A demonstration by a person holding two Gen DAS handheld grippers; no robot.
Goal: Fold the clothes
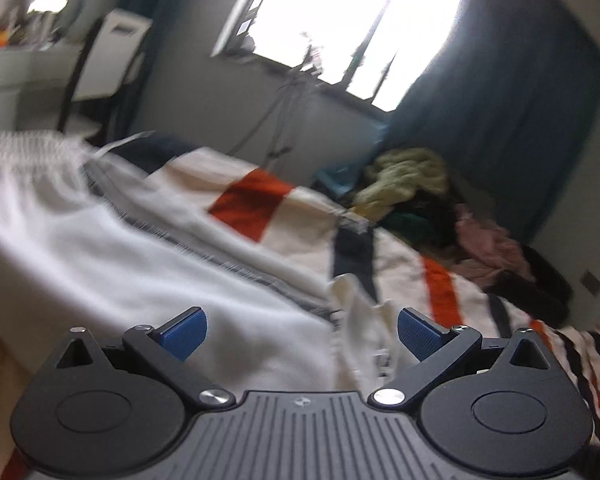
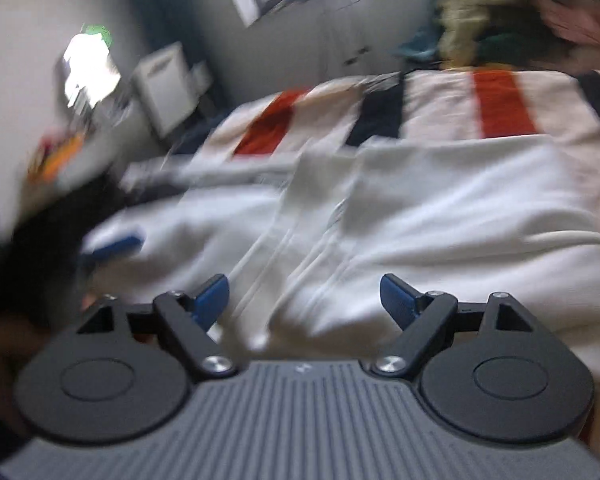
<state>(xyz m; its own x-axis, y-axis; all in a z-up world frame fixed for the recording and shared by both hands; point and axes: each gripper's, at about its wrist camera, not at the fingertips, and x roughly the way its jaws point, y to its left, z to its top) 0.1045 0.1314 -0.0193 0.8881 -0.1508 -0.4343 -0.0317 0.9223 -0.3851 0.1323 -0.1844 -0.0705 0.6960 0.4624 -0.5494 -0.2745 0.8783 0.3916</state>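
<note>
The left gripper is released, its blue pads spread wide and holding nothing. The white garment lies spread on the striped bedspread, directly ahead of and below this gripper, extending leftward to a ribbed hem. A pile of mixed clothes sits well apart, at the far end of the bed under the window.

The right gripper is likewise released, jaws apart and empty. The white garment lies just ahead of its fingertips, a fold running between them. Both views are motion-blurred. The clothes pile lies beyond the garment.
</note>
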